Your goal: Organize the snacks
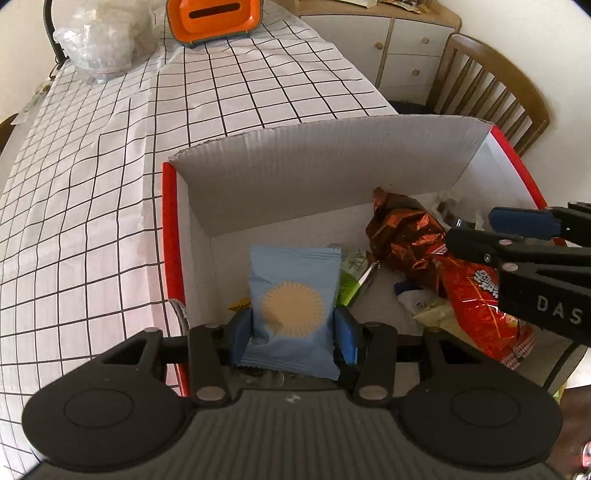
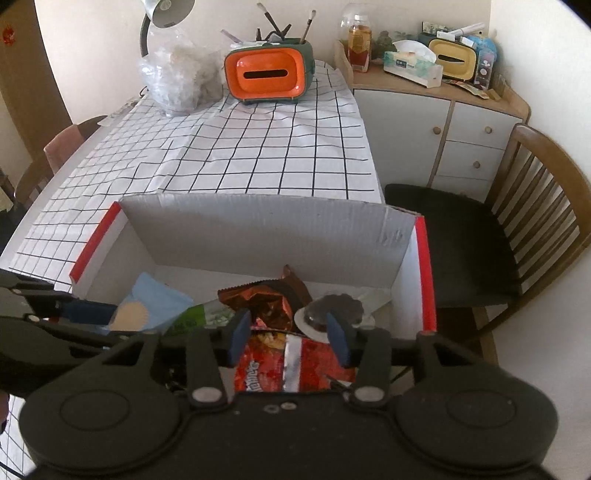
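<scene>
Left tool (image 1: 293,334) grips one blue packet (image 1: 293,310); right tool (image 2: 290,341) gapes empty over one box (image 2: 258,236).

- We see a white tablecloth (image 2: 258,155) with a black grid
- At its far end we note an orange tissue holder (image 2: 271,75), brushes standing behind it
- Beside it lies a clear plastic bag (image 2: 177,79), under a lamp (image 2: 166,11)
- A wooden chair (image 2: 517,236) stands near a cabinet (image 2: 443,129)

The right gripper (image 2: 290,338) hung open above the red chip bag (image 2: 295,369) inside the cardboard box (image 2: 266,232); a blue packet (image 2: 155,301) lay at ten o'clock.
</scene>
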